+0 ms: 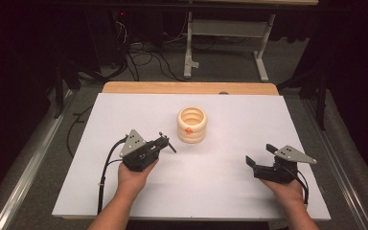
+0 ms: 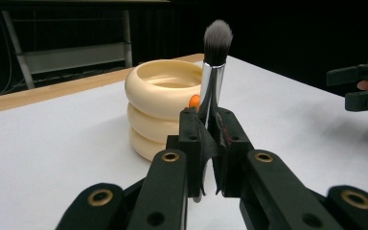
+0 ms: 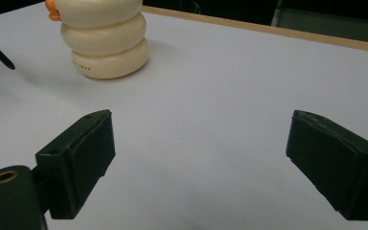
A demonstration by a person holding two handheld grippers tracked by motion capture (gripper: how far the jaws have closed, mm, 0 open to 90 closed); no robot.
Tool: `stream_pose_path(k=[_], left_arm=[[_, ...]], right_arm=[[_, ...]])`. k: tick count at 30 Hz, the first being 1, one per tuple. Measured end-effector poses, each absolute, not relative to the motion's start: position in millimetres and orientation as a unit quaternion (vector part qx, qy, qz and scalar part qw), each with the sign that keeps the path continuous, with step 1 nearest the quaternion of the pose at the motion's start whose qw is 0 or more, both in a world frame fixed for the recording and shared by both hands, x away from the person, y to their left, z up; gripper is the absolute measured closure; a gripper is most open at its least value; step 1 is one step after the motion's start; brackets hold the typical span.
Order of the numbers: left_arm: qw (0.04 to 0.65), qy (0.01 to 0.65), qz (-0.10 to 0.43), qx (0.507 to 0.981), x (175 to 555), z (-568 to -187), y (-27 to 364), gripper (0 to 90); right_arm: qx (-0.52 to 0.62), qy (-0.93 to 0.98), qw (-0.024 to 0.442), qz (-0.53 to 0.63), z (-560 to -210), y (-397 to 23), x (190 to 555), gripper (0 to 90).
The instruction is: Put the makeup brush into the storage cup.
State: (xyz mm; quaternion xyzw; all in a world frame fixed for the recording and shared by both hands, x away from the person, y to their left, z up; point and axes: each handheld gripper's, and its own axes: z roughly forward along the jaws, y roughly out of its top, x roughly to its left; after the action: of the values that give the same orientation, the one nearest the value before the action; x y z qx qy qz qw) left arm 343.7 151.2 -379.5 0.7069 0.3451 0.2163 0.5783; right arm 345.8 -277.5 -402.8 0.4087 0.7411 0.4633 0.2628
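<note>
Nearest the lens in the left gripper view, the left gripper (image 2: pixel 210 143) has its 2 black jaws clamped on the metal ferrule of a makeup brush (image 2: pixel 214 72), which stands upright with its grey-tipped bristles at the top and its dark handle running down below the pads. Just beyond the brush sits the cream ribbed holder (image 2: pixel 160 105), a cup of 3 stacked rings with a small orange mark on its side, open at the top and resting near the middle of the white table (image 1: pixel 76 158). In the high view the brush handle pokes out toward the holder, near it but apart. The step in hand looks like dropping the brush into that holder, so the hand probably needs to lift the handle tip over the rim, centre it above the opening, lower it, and only then part the pads; releasing early could let it topple. The right gripper (image 3: pixel 199 158) rests well apart with its jaws wide and nothing between them, free to steady the light holder if it slides.
</note>
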Motion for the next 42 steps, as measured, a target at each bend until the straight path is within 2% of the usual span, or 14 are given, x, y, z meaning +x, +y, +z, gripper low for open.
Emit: stream_pose_path(k=[42], left_arm=[[0.595,0.354,0.23,0.683,360,-327,145,83.3]], right_arm=[[0.416,0.738,0.258,0.464,-404,-277,346,11.1]])
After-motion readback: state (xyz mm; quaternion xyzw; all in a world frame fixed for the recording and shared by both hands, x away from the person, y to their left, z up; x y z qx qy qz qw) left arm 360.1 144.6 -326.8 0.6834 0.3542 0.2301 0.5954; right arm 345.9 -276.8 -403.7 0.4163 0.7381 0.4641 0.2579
